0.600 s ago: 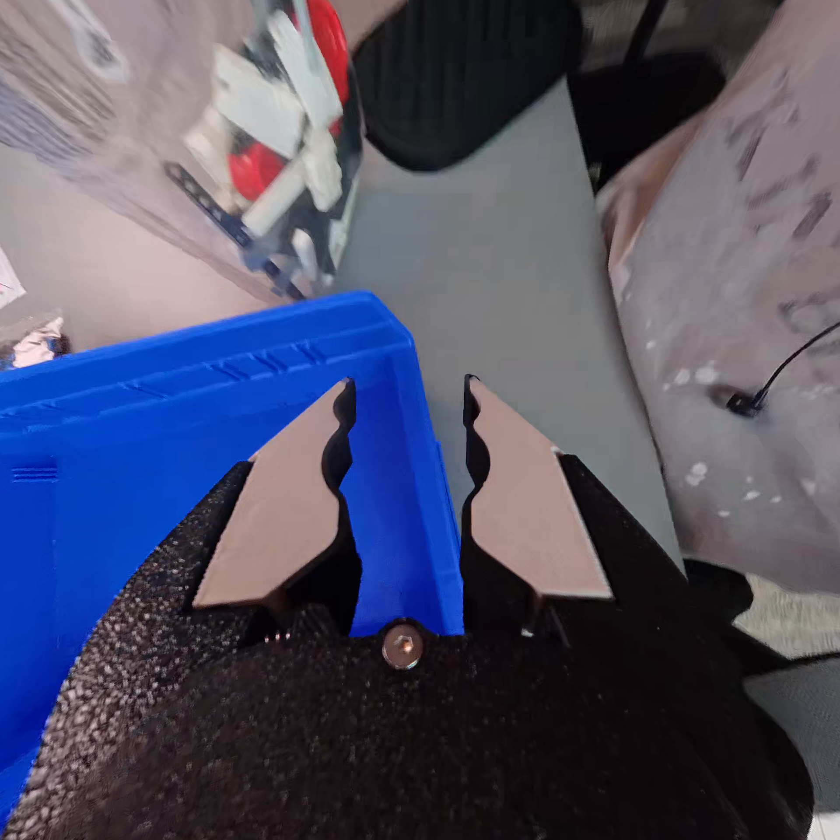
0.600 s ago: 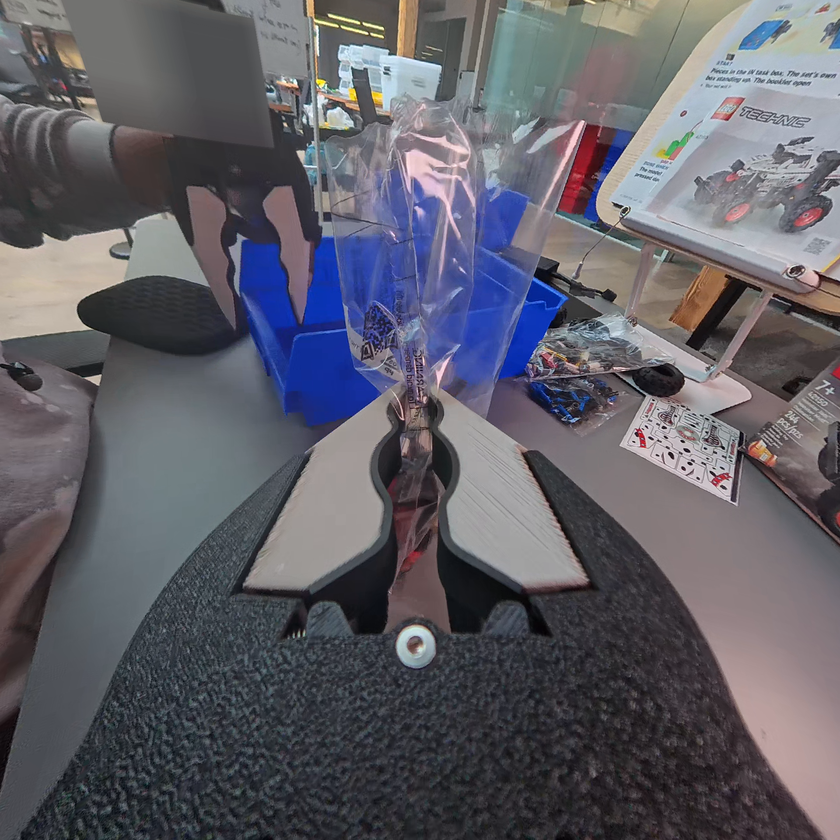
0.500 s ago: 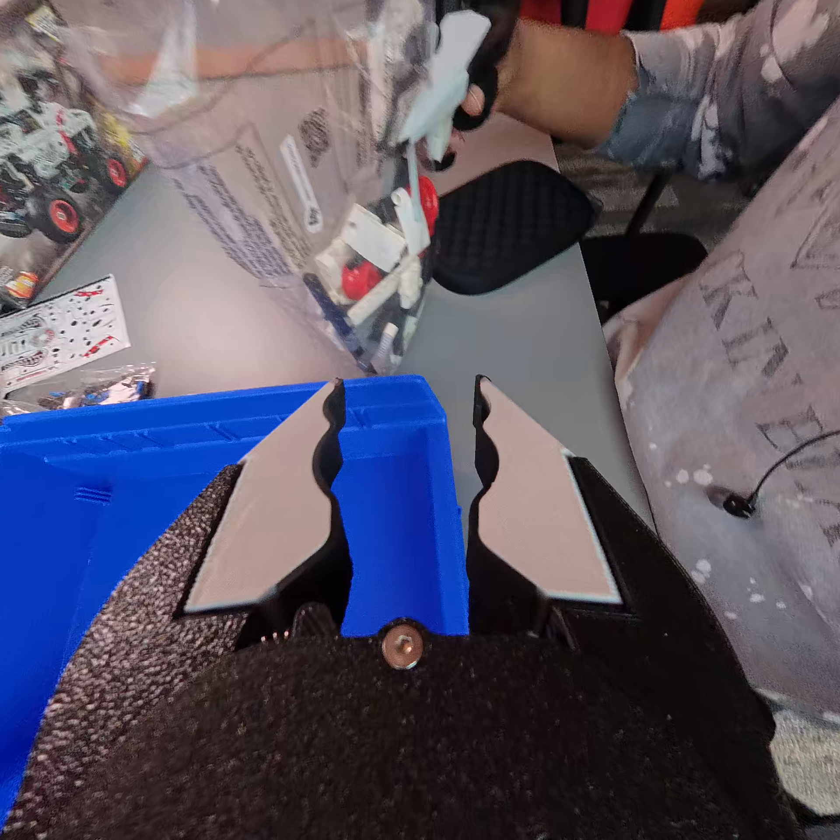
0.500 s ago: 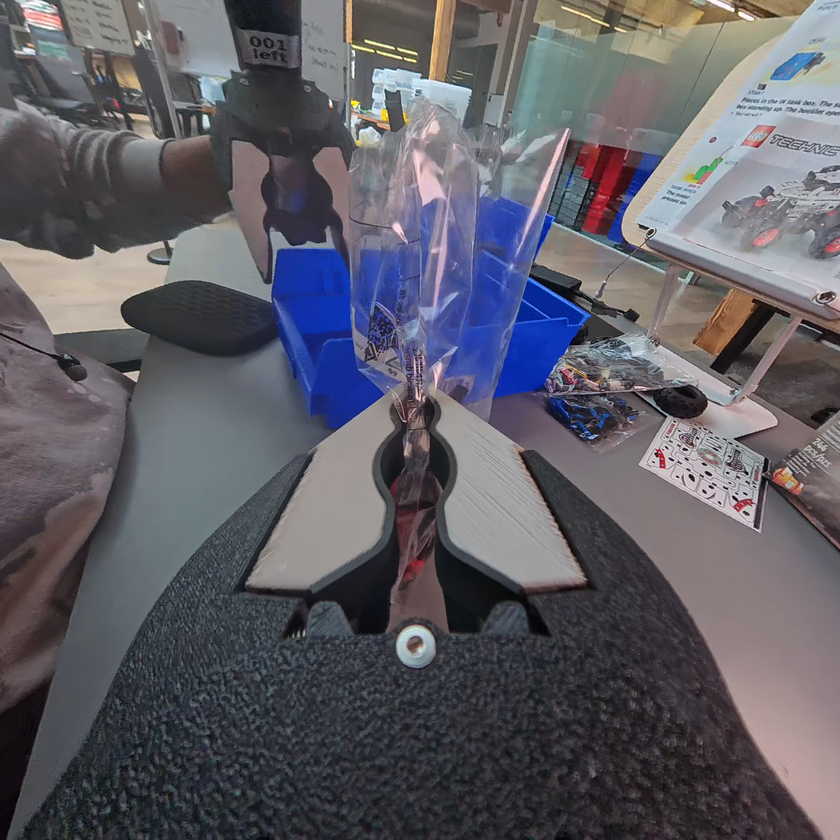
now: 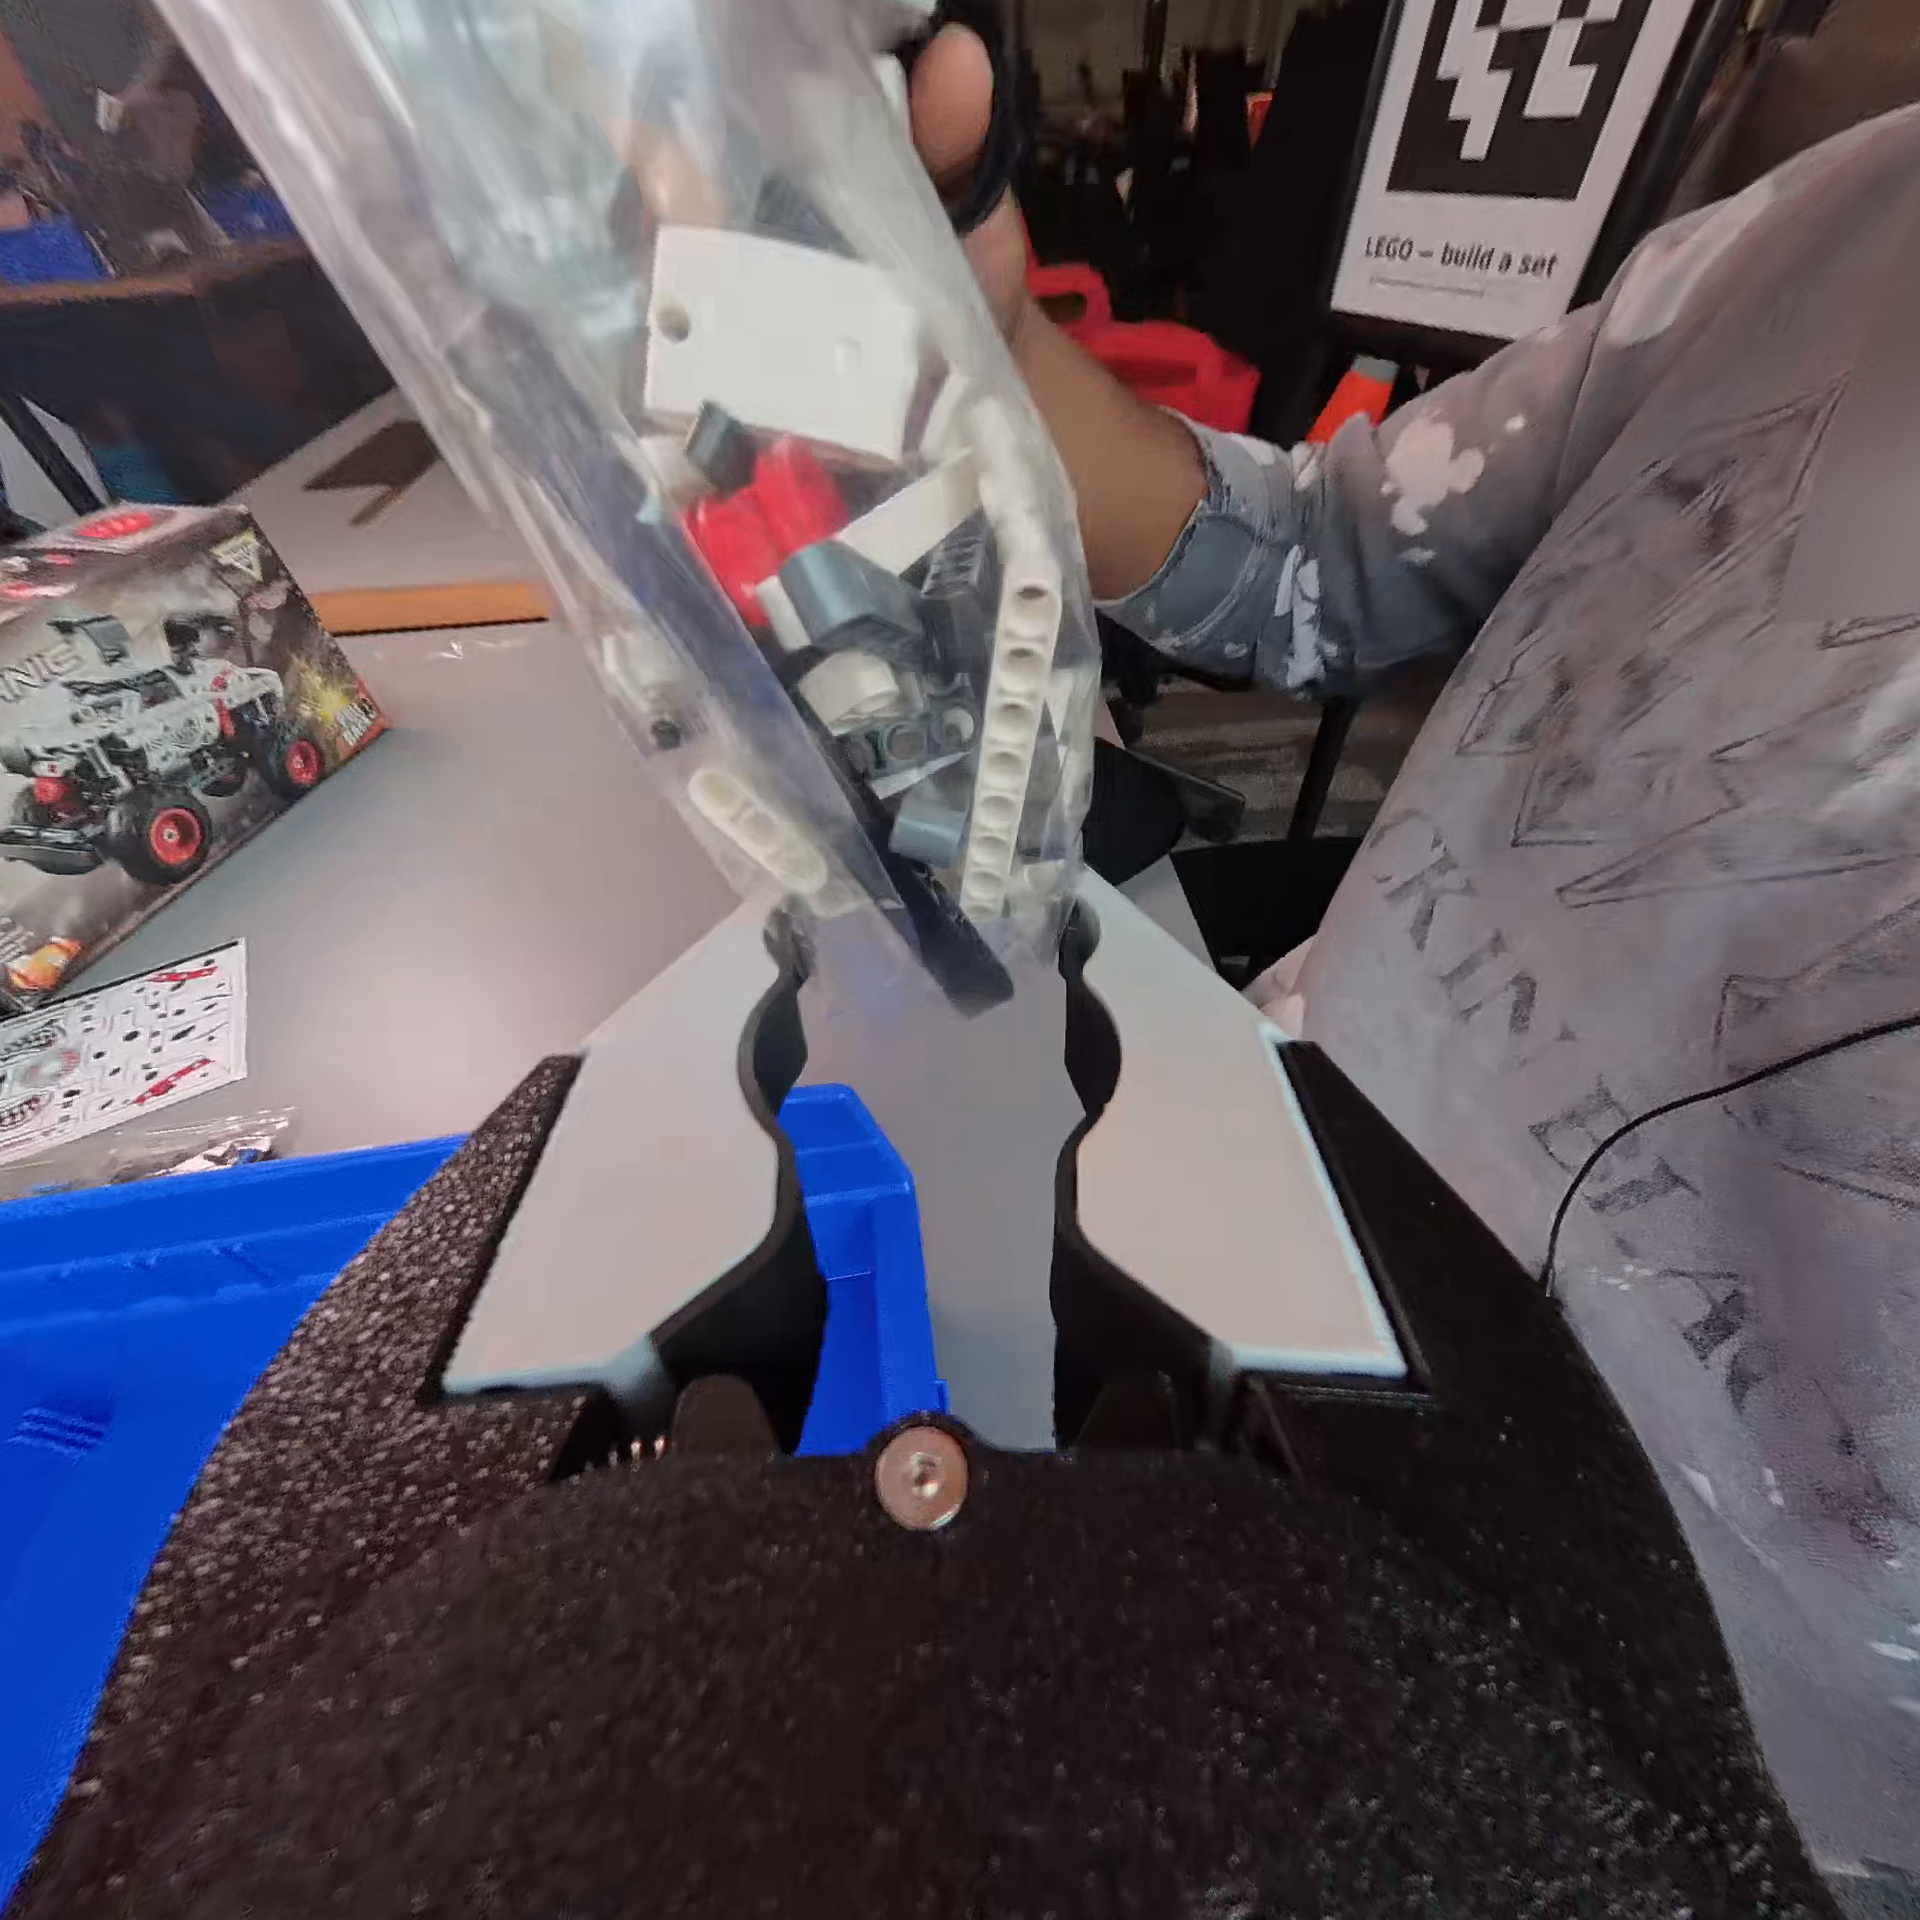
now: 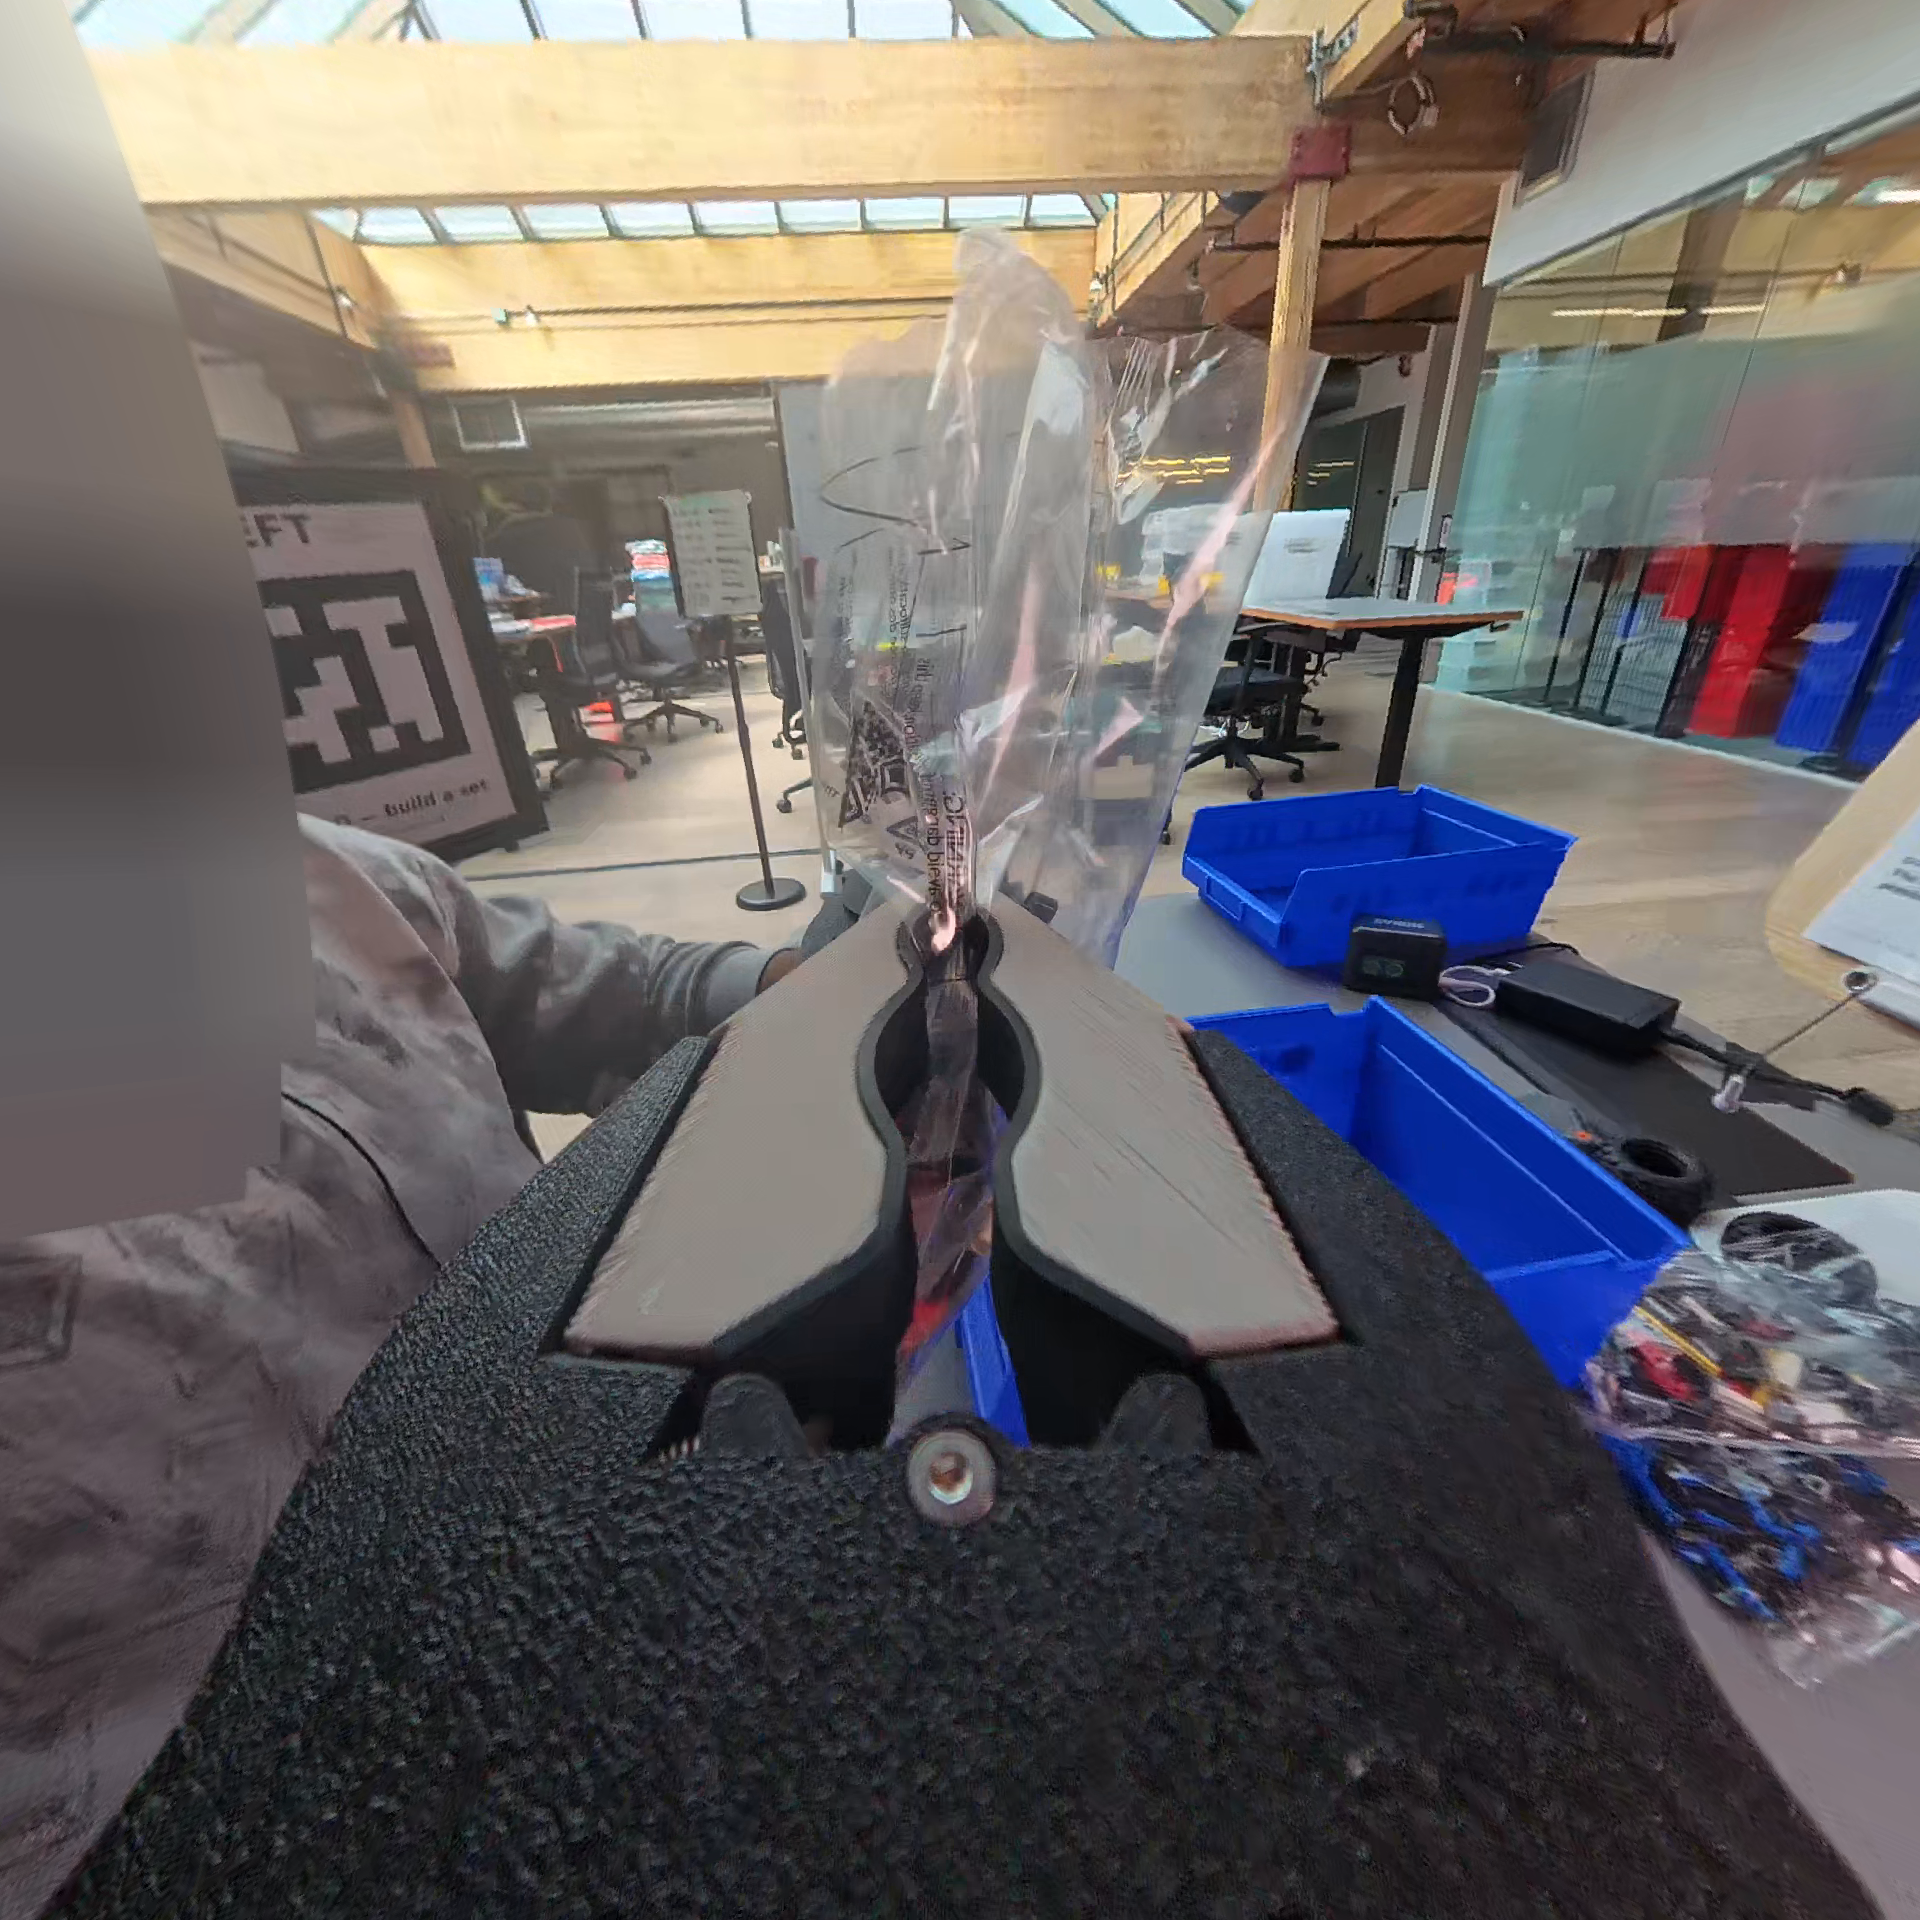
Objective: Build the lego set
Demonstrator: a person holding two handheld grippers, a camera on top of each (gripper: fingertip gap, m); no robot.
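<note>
A clear plastic bag of lego parts (image 5: 831,582), white, red, grey and black, hangs in the air in the left wrist view. Its lower corner sits between the tips of my open left gripper (image 5: 925,935). My right gripper (image 6: 951,930) is shut on the bag (image 6: 997,582), whose crumpled empty end stands up above the fingers. A blue bin (image 5: 187,1278) lies under my left gripper; it also shows in the right wrist view (image 6: 1455,1153). I cannot tell whether the left fingers touch the bag.
The lego set box (image 5: 156,707) and a sticker sheet (image 5: 114,1039) lie on the grey table at left. Another bag of parts (image 6: 1766,1434), a black tyre (image 6: 1662,1169), a second blue bin (image 6: 1371,862) and a black power brick (image 6: 1579,997) are at right. The person's sleeve (image 5: 1351,551) is close. The left gripper's tips are roughly 15 centimetres from the right gripper's.
The right gripper has lifted and tilted the bag. My left gripper has risen from over the blue bin to the bag's lower corner, still open.
</note>
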